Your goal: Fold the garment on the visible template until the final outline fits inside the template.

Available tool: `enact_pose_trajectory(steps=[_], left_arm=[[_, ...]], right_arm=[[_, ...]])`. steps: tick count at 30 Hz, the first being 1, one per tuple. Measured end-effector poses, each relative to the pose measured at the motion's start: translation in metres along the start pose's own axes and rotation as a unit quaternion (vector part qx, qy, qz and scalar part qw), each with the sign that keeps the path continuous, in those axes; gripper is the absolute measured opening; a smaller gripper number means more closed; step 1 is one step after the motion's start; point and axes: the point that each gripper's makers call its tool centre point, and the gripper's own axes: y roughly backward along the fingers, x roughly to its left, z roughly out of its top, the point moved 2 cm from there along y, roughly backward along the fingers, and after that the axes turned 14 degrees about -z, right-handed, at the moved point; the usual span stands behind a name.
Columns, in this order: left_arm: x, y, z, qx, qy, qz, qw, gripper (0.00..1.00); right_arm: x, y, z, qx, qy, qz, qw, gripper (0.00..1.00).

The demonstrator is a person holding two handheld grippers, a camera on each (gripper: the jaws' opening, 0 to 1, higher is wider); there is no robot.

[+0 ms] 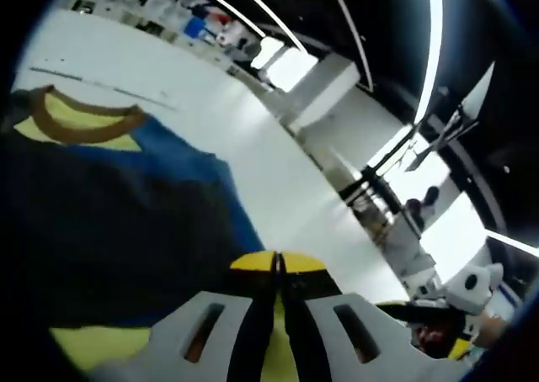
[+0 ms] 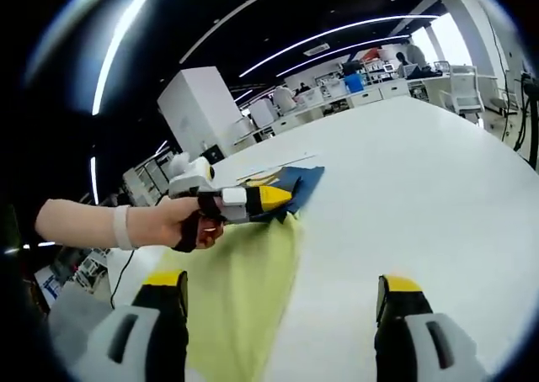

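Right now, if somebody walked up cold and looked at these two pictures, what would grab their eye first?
Probably the yellow and dark blue garment on the white table, one edge pinched by the left gripper in a person's hand at the middle left of the right gripper view. In the left gripper view its brown collar sits upper left. The right gripper stands wide open at the bottom, holding nothing.

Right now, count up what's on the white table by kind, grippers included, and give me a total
Garments: 1, the blue and yellow shirt
Grippers: 2, the left gripper shut on the shirt, the right gripper open
Tables: 1, the white table
Total: 4
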Motion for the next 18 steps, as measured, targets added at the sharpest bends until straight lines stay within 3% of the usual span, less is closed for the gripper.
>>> enact_pose_trajectory(steps=[2, 4, 6, 18], left_arm=[[-0.008, 0.002, -0.002, 0.011, -0.028, -0.003, 0.9995, 0.03], [-0.012, 0.004, -0.002, 0.019, -0.043, -0.009, 0.9988, 0.12], [-0.017, 0.009, -0.004, 0.032, -0.084, -0.008, 0.9959, 0.21], [-0.019, 0.018, 0.004, 0.050, -0.140, -0.028, 0.9884, 0.49]], right_arm=[[0.000, 0.000, 0.000, 0.001, 0.000, 0.000, 1.0000, 0.93], [0.000, 0.000, -0.001, 0.002, 0.000, 0.000, 1.0000, 0.93], [0.001, 0.000, -0.002, 0.003, 0.002, 0.001, 1.0000, 0.93], [0.008, -0.004, -0.002, 0.005, 0.008, 0.010, 0.9999, 0.93]])
